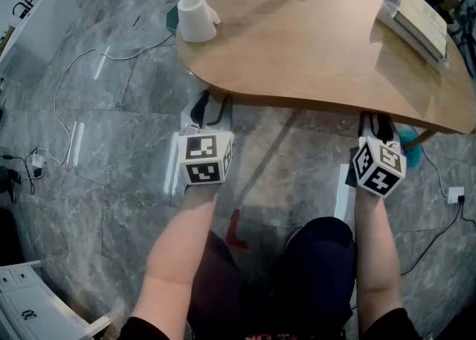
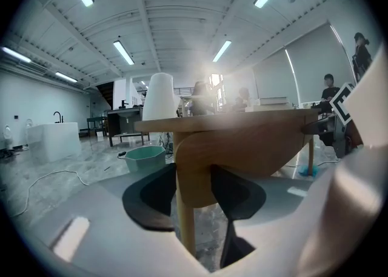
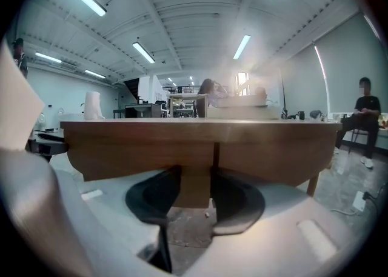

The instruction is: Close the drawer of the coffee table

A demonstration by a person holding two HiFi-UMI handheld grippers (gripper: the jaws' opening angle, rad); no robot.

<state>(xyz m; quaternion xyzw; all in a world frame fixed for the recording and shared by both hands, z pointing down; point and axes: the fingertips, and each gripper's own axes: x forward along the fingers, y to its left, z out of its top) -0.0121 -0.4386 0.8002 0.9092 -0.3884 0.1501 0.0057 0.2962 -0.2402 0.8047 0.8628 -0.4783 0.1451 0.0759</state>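
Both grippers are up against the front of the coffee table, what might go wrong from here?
The white cup stands near the coffee table's edge; a hard shove might jolt it off. The left gripper and right gripper both have jaws apart with table wood between them, so they might catch instead of pushing cleanly.

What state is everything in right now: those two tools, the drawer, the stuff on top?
Drawer: looks pushed in, flush under the tabletop.
Left tool: open, holding nothing.
Right tool: open, holding nothing.
White cup: standing on the tabletop.
Book-like stack: lying flat.
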